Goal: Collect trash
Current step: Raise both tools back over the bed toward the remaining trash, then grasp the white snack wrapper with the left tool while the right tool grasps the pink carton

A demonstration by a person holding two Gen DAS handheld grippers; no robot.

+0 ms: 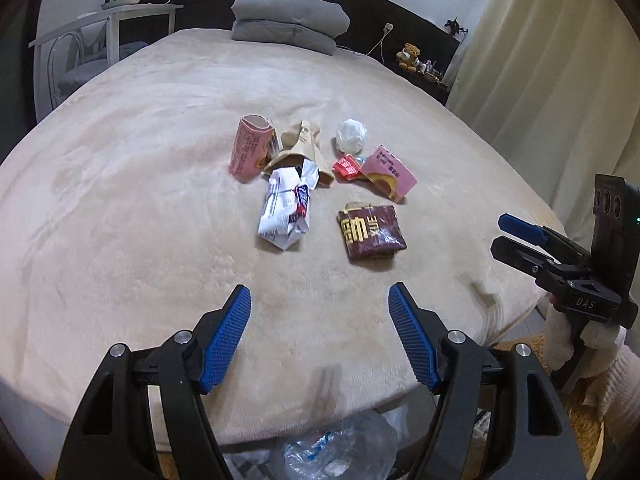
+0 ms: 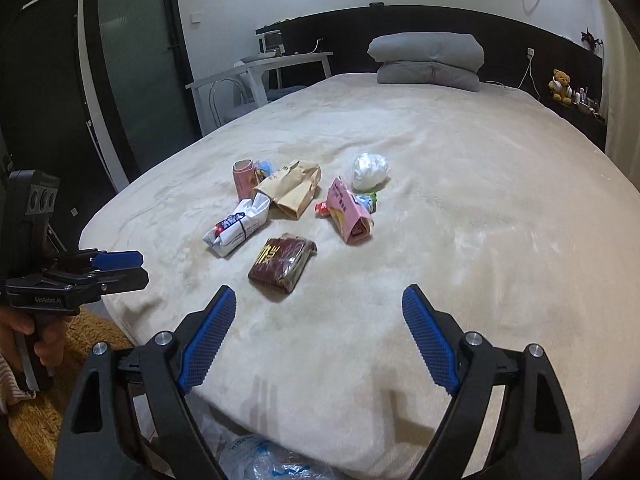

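Trash lies in a cluster on the beige bed [image 1: 120, 200]: a dark red wrapper [image 1: 372, 232] nearest, a white crumpled wrapper [image 1: 286, 210], a brown paper bag [image 1: 302, 152], a pink carton [image 1: 250, 146], a pink packet [image 1: 388, 172], a small red wrapper [image 1: 346, 167] and a white wad [image 1: 351, 135]. My left gripper [image 1: 320, 300] is open and empty above the bed's near edge, short of the trash. My right gripper [image 2: 320, 300] is open and empty; the dark red wrapper [image 2: 282, 264] lies just ahead of it. It also shows at the right edge of the left wrist view [image 1: 520, 236].
A clear plastic bag [image 1: 340, 446] sits on the floor below the bed's edge, also seen in the right wrist view [image 2: 264, 460]. Grey folded pillows [image 1: 290, 20] lie at the headboard. A white side table [image 1: 108, 28] stands at the left, a curtain [image 1: 540, 80] at the right.
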